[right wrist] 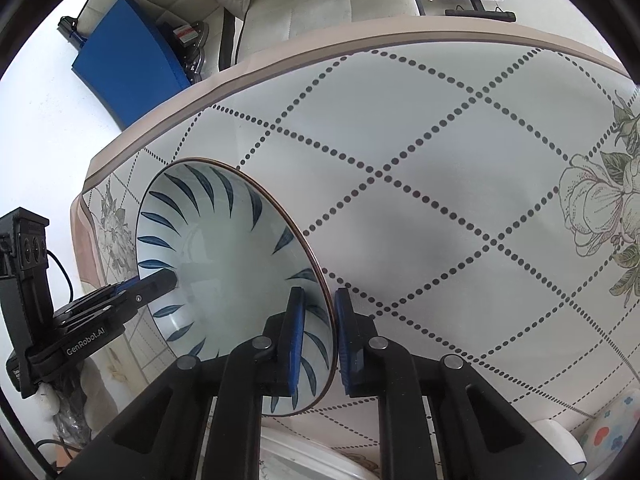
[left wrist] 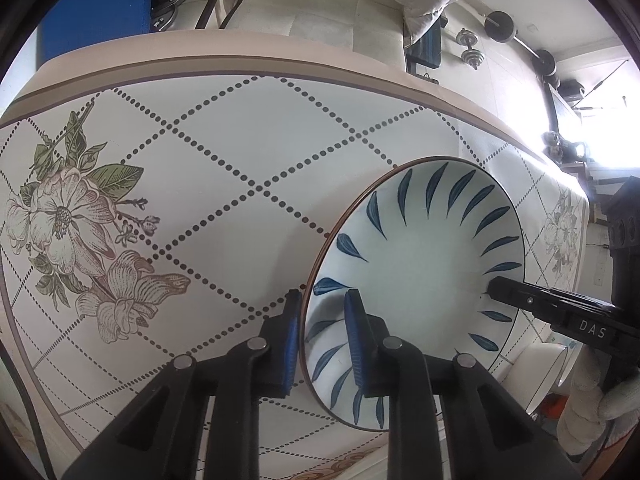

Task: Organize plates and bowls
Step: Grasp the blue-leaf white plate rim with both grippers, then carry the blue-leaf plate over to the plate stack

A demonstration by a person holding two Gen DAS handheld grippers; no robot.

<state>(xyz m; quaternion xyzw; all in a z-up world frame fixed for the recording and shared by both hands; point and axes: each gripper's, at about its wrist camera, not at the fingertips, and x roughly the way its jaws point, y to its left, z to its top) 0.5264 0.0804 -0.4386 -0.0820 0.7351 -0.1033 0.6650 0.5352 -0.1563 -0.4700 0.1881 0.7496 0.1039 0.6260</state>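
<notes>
Tabletop (left wrist: 224, 152) lies bare left of the bowl (left wrist: 420, 264); a white dish (left wrist: 536, 376) crowds its right.

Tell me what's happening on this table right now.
A person is working two sets of handheld tongs on one bowl with blue leaf strokes. The left tongs straddle the rim on one side and the right tongs straddle the rim opposite, each with one blue pad inside the bowl and one outside, closed on it. The bowl sits over the flowered tablecloth; whether it has left the cloth is unclear. More white dishes show at the table's near edge.
</notes>
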